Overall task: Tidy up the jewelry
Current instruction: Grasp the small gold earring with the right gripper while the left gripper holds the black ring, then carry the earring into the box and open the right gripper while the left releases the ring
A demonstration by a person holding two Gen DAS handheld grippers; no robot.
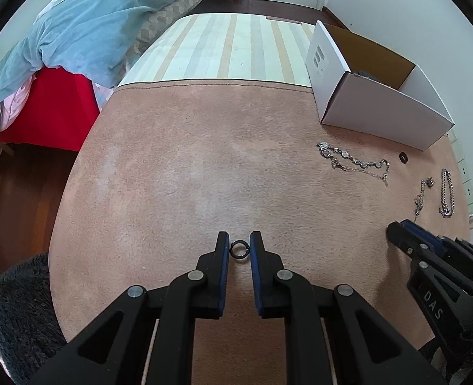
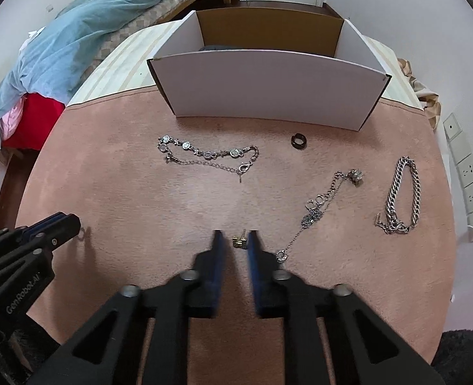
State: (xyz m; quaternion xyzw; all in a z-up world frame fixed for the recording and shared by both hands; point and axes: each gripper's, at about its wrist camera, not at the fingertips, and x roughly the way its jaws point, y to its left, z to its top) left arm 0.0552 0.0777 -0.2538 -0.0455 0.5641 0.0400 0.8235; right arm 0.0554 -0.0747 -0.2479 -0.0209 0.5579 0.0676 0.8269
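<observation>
On the pink mat (image 1: pixel 178 166), a thin black ring (image 1: pixel 239 250) lies between the fingertips of my open left gripper (image 1: pixel 239 244); the pads do not touch it. My right gripper (image 2: pixel 235 240) is open around a small gold earring (image 2: pixel 239 241). A silver charm bracelet (image 2: pixel 204 155), a thick black ring (image 2: pixel 298 140), a thin necklace with a pendant (image 2: pixel 324 203) and a heavy silver chain bracelet (image 2: pixel 402 192) lie on the mat. The white cardboard box (image 2: pixel 268 93) stands open behind them.
A bed with a blue quilt (image 1: pixel 85 22) and a red cloth (image 1: pixel 53 109) is at the left. A striped mat (image 1: pixel 230 51) lies beyond the pink one. Wall sockets (image 2: pixel 467 166) are at the right. Dark fluffy fabric (image 1: pixel 18 314) sits near left.
</observation>
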